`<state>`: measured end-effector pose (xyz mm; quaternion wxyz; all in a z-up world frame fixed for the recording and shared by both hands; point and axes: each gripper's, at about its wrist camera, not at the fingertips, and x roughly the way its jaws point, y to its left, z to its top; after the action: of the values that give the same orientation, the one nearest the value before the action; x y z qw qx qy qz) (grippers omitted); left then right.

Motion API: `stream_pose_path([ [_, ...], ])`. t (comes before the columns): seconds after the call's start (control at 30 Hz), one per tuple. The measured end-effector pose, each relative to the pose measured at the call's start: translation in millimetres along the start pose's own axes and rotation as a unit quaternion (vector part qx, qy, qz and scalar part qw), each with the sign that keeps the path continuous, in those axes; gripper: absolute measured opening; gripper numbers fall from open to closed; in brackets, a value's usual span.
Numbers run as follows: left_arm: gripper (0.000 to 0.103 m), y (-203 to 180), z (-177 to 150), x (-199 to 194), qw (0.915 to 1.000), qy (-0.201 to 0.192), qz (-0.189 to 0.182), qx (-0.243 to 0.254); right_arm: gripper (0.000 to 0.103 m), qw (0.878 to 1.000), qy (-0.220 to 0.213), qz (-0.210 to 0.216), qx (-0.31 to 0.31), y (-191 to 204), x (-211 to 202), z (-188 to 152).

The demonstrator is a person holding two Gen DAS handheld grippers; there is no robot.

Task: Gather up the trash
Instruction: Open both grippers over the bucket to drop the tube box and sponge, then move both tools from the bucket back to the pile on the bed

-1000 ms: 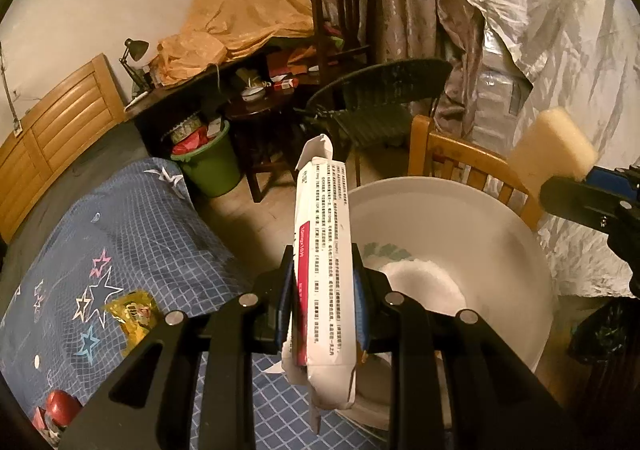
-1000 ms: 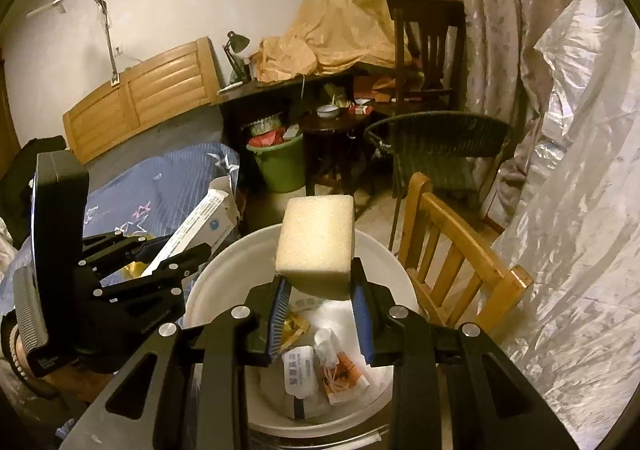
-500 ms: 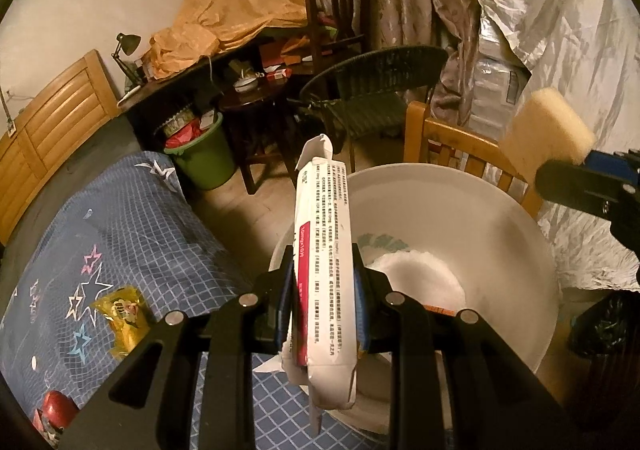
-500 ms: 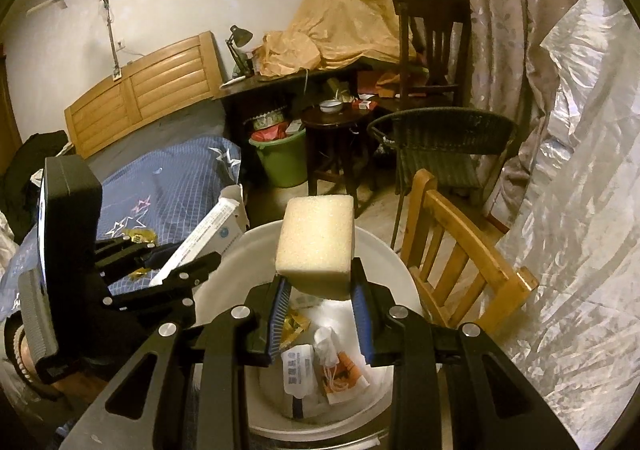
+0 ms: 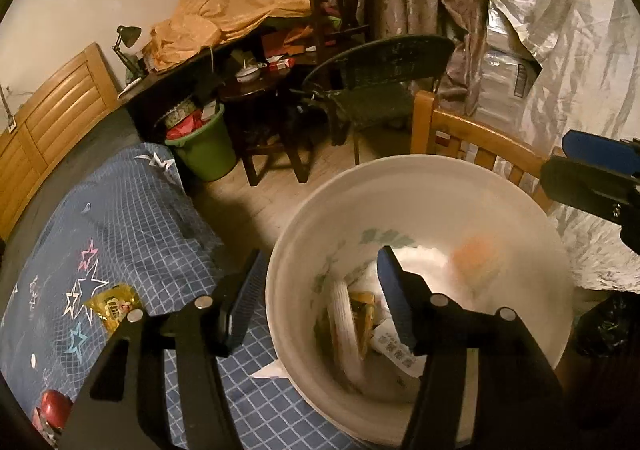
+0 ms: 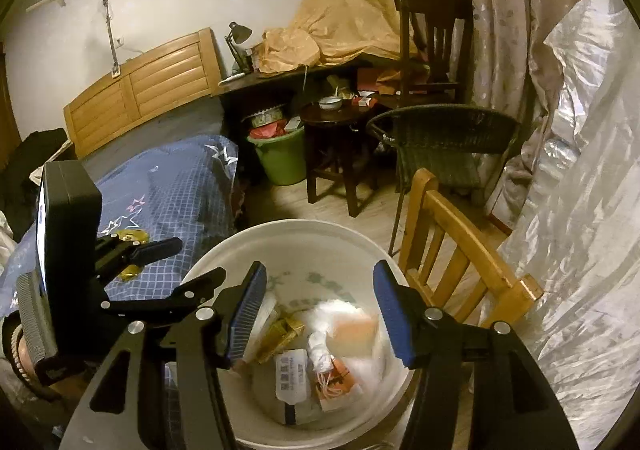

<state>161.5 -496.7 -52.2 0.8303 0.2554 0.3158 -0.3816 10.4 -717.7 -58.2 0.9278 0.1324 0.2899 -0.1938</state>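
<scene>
A white bucket with trash stands by the bed; it also shows in the right wrist view. My left gripper is open and empty over its left rim. The white packet lies inside the bucket. My right gripper is open and empty above the bucket. The sponge lies blurred inside, among wrappers and a white label packet. A yellow snack bag and a red object lie on the blue bedspread.
A wooden chair stands right of the bucket, beside a silver plastic sheet. A green bin, a dark stool and a wicker chair stand further back. A cluttered desk lines the wall.
Both grippers have opened. The white packet has dropped from my left gripper into the bucket, and the sponge has dropped from my right gripper into it.
</scene>
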Motion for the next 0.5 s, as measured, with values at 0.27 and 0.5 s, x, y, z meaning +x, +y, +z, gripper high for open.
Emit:
stream_pose_path([
  [0.27,0.058,-1,-2,-6,0.9998,-0.010,0.016,0.002,0.057,1.000,-0.001,-0.003,0.009,-4,0,-5],
  [0.5,0.060,2,-4,-12,0.9996,-0.013,0.025,0.000,0.061,1.000,-0.002,-0.010,0.016,-7,-2,-9],
])
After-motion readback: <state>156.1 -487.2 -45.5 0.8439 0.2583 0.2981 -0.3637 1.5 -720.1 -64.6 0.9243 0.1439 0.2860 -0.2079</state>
